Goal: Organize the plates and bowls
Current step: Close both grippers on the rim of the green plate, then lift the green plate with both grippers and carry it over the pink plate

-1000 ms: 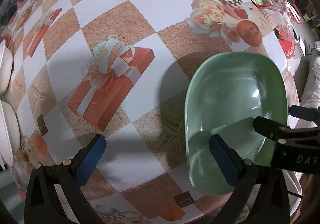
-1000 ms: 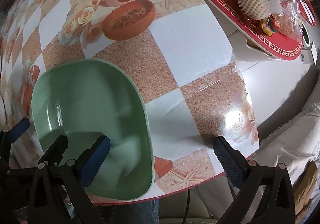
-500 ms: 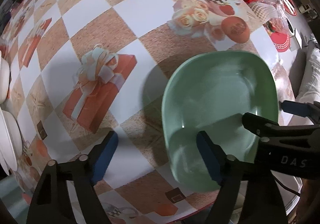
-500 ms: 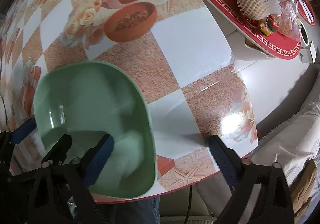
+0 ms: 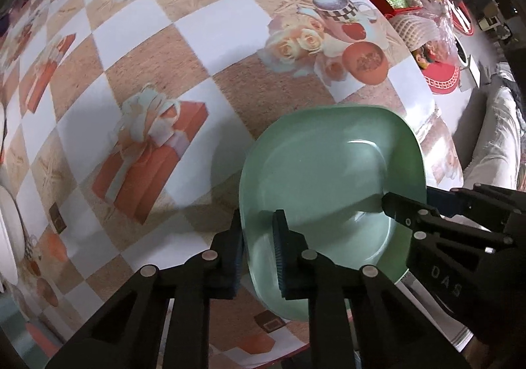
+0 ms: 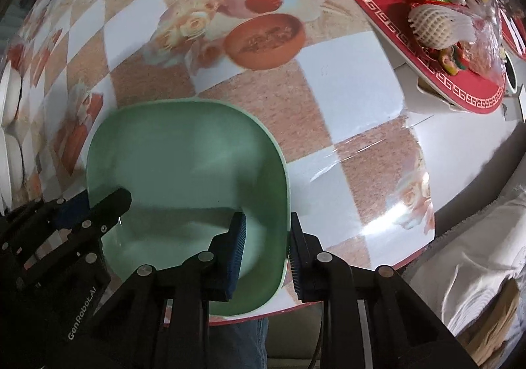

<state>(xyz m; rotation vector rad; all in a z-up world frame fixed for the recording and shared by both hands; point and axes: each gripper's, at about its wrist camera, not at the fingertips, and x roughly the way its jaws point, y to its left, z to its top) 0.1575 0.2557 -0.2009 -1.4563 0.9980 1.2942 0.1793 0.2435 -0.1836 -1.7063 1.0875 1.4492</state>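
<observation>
A pale green, rounded-square bowl [image 5: 332, 171] sits near the front edge of the bench [image 5: 171, 50], on its checked cloth printed with gift boxes, roses and teapots. The left tongs [image 5: 258, 239] point straight down and are clamped on the bowl's left rim — one blue pad outside the wall, one inside. The right tongs [image 6: 266, 245] straddle the opposite rim and their jaws are closing, the wall between the pads; whether both pads already press on it I cannot tell. White dishes [image 6: 11, 125] stand at the bench's far left edge — well apart from the bowl. A red mat [image 6: 424, 50] with snack packets lies beyond the right side.
</observation>
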